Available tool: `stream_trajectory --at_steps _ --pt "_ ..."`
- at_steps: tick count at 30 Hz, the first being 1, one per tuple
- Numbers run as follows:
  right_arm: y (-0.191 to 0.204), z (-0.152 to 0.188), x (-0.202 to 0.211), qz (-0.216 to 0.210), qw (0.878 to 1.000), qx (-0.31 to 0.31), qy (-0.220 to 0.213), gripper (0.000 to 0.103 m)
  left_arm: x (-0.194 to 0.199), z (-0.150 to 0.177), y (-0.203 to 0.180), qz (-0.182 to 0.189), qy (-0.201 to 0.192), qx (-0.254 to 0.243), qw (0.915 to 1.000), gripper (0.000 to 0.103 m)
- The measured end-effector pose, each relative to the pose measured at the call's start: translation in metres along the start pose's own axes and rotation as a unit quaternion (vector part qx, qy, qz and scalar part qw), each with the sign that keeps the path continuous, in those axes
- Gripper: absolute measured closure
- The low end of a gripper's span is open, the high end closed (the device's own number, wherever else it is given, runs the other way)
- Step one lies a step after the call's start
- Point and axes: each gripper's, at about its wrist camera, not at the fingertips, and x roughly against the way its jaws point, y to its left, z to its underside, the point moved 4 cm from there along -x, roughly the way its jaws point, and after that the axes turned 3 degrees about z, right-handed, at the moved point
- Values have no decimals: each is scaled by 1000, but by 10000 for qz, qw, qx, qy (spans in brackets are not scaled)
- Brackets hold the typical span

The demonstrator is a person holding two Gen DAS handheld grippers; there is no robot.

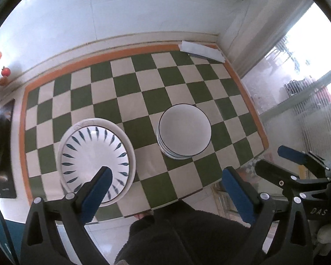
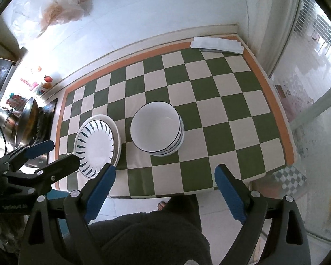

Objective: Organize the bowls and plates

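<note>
A stack of white plates [image 1: 94, 156] [image 2: 94, 143], the top one ringed with blue leaf marks, sits at the front left of the checked table [image 1: 143, 84] [image 2: 209, 88]. To its right stands a stack of white, dark-rimmed bowls [image 1: 184, 130] [image 2: 156, 128]. My left gripper [image 1: 167, 172] hangs open above the table's front edge, its left finger overlapping the plates in the left wrist view. My right gripper [image 2: 165, 169] is open too, high above the front edge below the bowls. Neither holds anything. Each wrist view also shows the other gripper from the side [image 1: 270, 159] [image 2: 63, 152].
A folded white cloth [image 1: 200, 49] [image 2: 217, 44] lies at the table's back right corner. A stove with a metal pan [image 2: 31, 121] stands left of the table. A person's dark clothing [image 1: 187, 231] and a foot [image 2: 162, 205] show below the front edge. A glass door is at the right.
</note>
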Motion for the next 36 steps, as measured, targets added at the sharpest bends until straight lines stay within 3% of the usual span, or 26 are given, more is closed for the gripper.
stream_trajectory --at_steps 5,13,18,27,29,31,36 --pt "-13 -15 -28 -142 9998 -150 69 9 -46 -18 12 315 386 310 9983 1" --pt "-32 -35 -106 -1012 9910 -775 401 9 -115 -52 32 633 973 845 9896 1" --pt "-44 -41 -158 -1473 9781 -1250 770 9 -151 -73 40 680 1348 899 9844 1" --pt "-53 -33 -229 -2262 9458 -1847 1420 11 -215 -80 44 1018 2179 1069 9647 2" --pt "-52 -29 -241 -2375 9399 -1922 1527 12 -223 -76 40 1099 2263 982 9628 6" --pt "-50 -26 -251 -2453 9354 -1961 1623 16 -228 -74 38 1049 2295 861 9638 18" --pt "-43 -23 -268 -2551 9306 -1945 1760 33 -235 -70 33 1417 2383 886 9567 35"
